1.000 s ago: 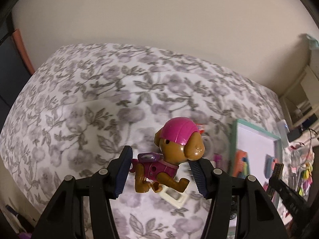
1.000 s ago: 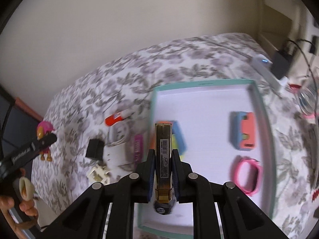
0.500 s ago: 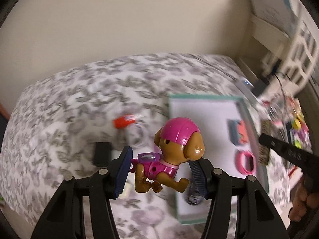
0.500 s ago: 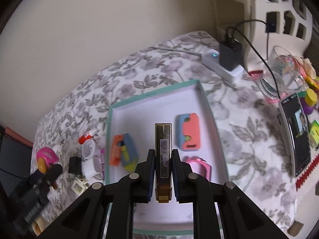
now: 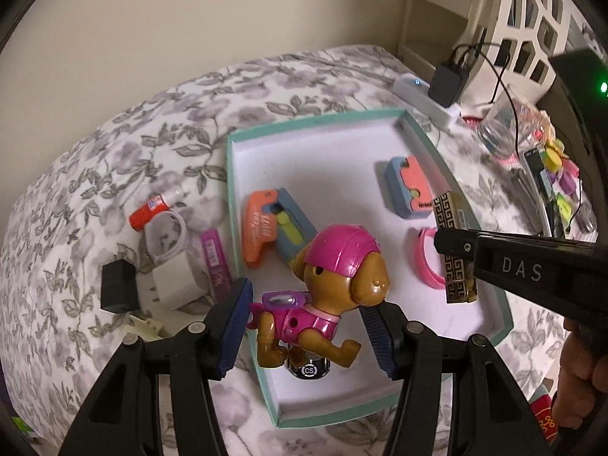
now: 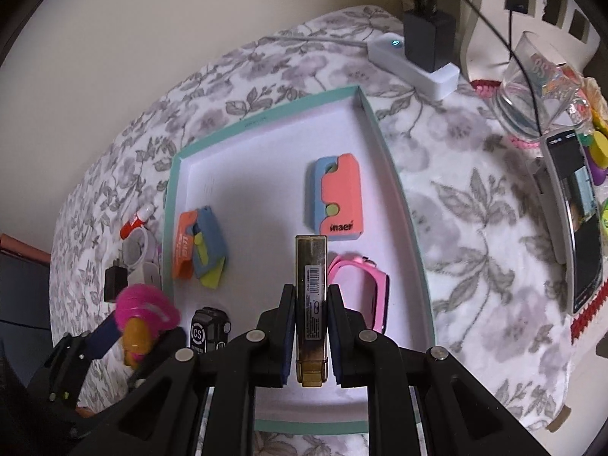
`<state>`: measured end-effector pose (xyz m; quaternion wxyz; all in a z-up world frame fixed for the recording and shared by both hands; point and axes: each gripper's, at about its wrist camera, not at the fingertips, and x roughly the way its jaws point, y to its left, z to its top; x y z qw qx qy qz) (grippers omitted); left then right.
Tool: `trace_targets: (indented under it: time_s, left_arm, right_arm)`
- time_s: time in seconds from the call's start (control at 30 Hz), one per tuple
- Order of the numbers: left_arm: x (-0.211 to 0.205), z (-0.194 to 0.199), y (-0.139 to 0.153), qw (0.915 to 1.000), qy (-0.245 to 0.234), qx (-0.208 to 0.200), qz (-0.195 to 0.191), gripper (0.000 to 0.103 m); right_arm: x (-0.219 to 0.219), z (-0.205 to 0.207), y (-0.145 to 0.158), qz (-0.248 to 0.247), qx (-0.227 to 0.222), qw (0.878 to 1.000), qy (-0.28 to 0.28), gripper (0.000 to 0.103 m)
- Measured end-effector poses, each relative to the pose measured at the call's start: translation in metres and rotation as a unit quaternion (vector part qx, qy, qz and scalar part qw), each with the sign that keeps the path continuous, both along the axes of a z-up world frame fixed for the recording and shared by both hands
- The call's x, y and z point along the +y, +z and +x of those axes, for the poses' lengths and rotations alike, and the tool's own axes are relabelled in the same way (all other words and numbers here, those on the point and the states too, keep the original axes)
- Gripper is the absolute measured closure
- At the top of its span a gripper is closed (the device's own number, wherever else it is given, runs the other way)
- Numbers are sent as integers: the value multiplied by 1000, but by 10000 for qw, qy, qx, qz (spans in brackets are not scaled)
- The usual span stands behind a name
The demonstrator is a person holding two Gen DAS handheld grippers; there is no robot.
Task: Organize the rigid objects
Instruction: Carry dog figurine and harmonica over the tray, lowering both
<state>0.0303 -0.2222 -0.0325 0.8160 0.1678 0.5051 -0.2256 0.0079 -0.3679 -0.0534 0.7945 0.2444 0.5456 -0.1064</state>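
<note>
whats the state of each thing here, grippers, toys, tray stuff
left hand-held gripper: shut on toy dog
toy dog: held above tray edge
right hand-held gripper: shut on gold case
gold case: held over tray
tray: open, partly filled
pink watch: lying in tray

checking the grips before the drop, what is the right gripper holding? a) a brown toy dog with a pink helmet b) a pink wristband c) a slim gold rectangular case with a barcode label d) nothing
c: the right gripper is clamped on the slim gold rectangular case above the teal-rimmed tray; the brown toy dog sits in the left gripper.
</note>
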Motion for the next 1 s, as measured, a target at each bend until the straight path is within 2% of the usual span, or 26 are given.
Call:
trace_targets:
  time_s: [0.17, 0.47, 1.0]
  left_arm:
    - [-7, -2, -14, 9998, -72, 97, 146, 44]
    - [-15, -2, -29, 9992, -140, 134, 360, 44]
    - [-15, 0, -40, 9985, -106, 136, 528, 43]
  right_arm:
    - [1, 2, -11, 79, 182, 9998, 15, 86]
    - [0, 2, -12, 122, 204, 9997, 4, 86]
    - [8, 13, -22, -86, 328, 9993, 149, 86]
